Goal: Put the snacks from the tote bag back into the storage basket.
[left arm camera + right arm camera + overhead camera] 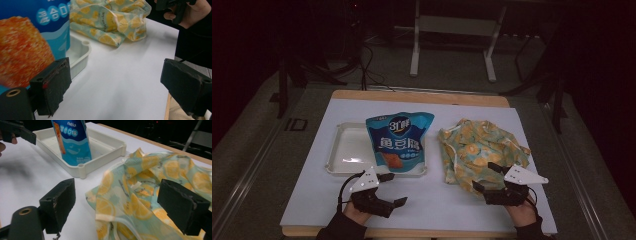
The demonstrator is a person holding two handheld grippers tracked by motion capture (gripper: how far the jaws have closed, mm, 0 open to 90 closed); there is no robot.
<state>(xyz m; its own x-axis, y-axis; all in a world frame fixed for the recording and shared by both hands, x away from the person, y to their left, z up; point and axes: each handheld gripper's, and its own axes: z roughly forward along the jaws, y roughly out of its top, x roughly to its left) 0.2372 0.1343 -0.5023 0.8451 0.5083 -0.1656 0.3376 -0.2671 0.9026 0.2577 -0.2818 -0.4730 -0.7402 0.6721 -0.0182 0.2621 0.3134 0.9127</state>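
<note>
Both grippers' fingers [60,202] wide apart, empty

My left gripper [393,189] and right gripper [487,177] are black, each with a pale three-cornered plate. Black cables trail back. My sleeves are dark.

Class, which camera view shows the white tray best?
The high view: the whole tray lies in sight, with the snack bag standing in its right part. The right gripper view shows most of it at a slant, its far left end cut off. The left gripper view catches just one corner beside the bag.
</note>
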